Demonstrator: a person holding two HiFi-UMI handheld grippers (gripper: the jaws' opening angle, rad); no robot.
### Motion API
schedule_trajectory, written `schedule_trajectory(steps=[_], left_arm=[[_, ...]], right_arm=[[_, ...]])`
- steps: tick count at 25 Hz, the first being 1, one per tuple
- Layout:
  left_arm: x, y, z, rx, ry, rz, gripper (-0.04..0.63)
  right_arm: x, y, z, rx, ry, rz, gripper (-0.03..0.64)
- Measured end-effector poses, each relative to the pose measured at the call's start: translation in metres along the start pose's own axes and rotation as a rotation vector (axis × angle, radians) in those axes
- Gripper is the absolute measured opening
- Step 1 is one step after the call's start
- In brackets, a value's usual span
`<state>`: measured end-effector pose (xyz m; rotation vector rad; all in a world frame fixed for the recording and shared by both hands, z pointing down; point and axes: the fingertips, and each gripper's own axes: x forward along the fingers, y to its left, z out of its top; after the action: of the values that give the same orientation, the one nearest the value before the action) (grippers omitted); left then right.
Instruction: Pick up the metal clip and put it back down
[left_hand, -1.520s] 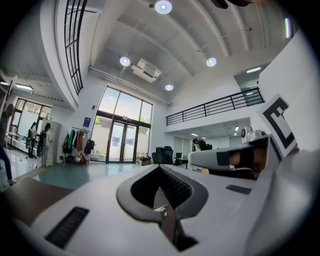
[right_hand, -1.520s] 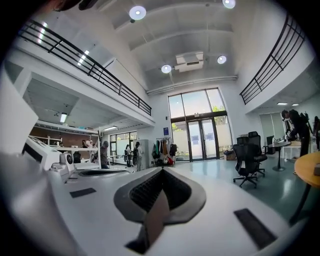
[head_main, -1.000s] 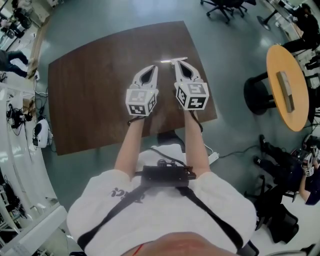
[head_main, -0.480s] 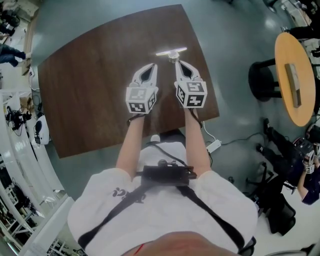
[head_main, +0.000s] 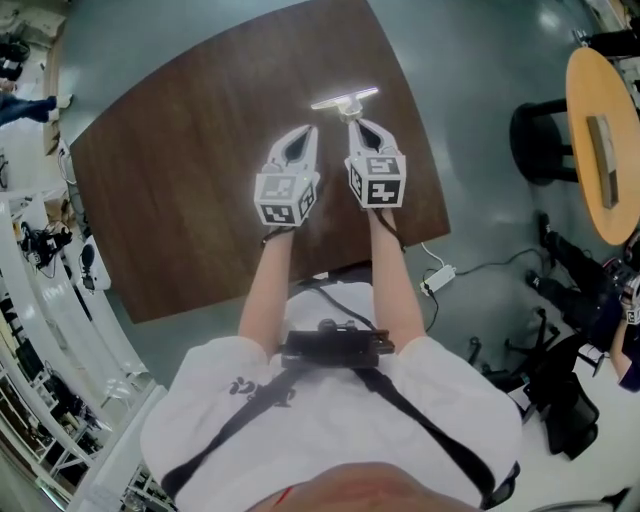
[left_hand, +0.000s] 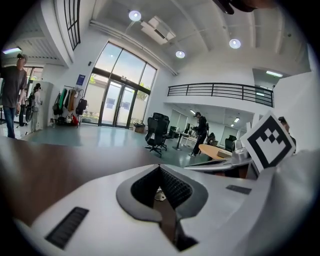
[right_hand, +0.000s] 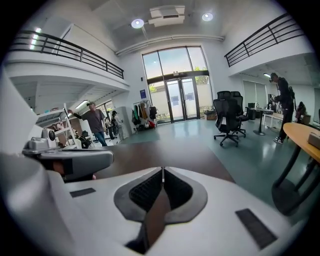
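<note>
left hand-held gripper (head_main: 307, 133) closed | right hand-held gripper (head_main: 358, 123) clamps 1 metal clip (head_main: 344, 99) | 1 table (head_main: 190, 140)

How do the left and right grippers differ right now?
The right gripper is shut on the metal clip, whose shiny bar lies crosswise just past its tips. The left gripper is shut with nothing between its jaws. In the head view, the right gripper also reaches slightly farther across the table than the left gripper. Both have their jaws together and point the same way, side by side over the brown tabletop.
</note>
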<state>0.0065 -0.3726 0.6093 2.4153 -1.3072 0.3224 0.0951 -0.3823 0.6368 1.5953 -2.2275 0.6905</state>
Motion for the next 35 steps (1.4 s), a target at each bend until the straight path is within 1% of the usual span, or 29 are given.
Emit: schedule_trajectory(steps=[1,2,3,5,7,10,14,15,17,20,26,31,34,35], left_arm=[[0.004,0.002,-0.002,-0.001,0.007,0.001,-0.005],[0.007,0.002,-0.004,-0.001,0.015,0.0,-0.005],[0.011,0.001,-0.006,-0.002,0.024,-0.003,-0.005],[0.018,0.001,-0.011,-0.003,0.042,-0.013,-0.005],[0.024,0.003,-0.015,-0.004,0.063,-0.021,-0.005],[0.034,0.005,-0.025,-0.011,0.085,-0.023,-0.005],[0.043,0.009,-0.033,-0.017,0.103,-0.022,-0.005],[0.045,0.01,-0.035,-0.02,0.107,-0.022,-0.005],[0.05,0.013,-0.038,-0.027,0.114,-0.016,-0.005],[0.059,0.015,-0.044,-0.041,0.121,-0.003,-0.005],[0.067,0.015,-0.053,-0.058,0.142,0.005,-0.005],[0.063,0.019,-0.059,-0.07,0.144,0.024,-0.005],[0.058,0.025,-0.062,-0.076,0.146,0.037,-0.005],[0.057,0.026,-0.062,-0.076,0.145,0.04,-0.005]], right_arm=[[0.005,-0.002,-0.003,0.003,0.013,-0.001,-0.011],[0.009,-0.005,-0.007,0.005,0.027,-0.002,0.012],[0.012,-0.008,-0.01,0.009,0.037,-0.004,0.054],[0.018,-0.013,-0.011,0.017,0.048,-0.012,0.063],[0.027,-0.016,-0.017,0.025,0.066,-0.018,0.086],[0.039,-0.023,-0.029,0.022,0.104,-0.032,0.155],[0.055,-0.033,-0.047,0.026,0.146,-0.05,0.216],[0.06,-0.035,-0.053,0.022,0.163,-0.057,0.241],[0.07,-0.041,-0.062,0.007,0.195,-0.064,0.315],[0.088,-0.047,-0.072,-0.004,0.219,-0.051,0.318],[0.115,-0.054,-0.08,0.012,0.25,-0.038,0.318],[0.123,-0.054,-0.091,0.004,0.275,-0.07,0.316],[0.127,-0.053,-0.091,-0.001,0.269,-0.082,0.316],[0.128,-0.053,-0.089,-0.008,0.266,-0.082,0.306]])
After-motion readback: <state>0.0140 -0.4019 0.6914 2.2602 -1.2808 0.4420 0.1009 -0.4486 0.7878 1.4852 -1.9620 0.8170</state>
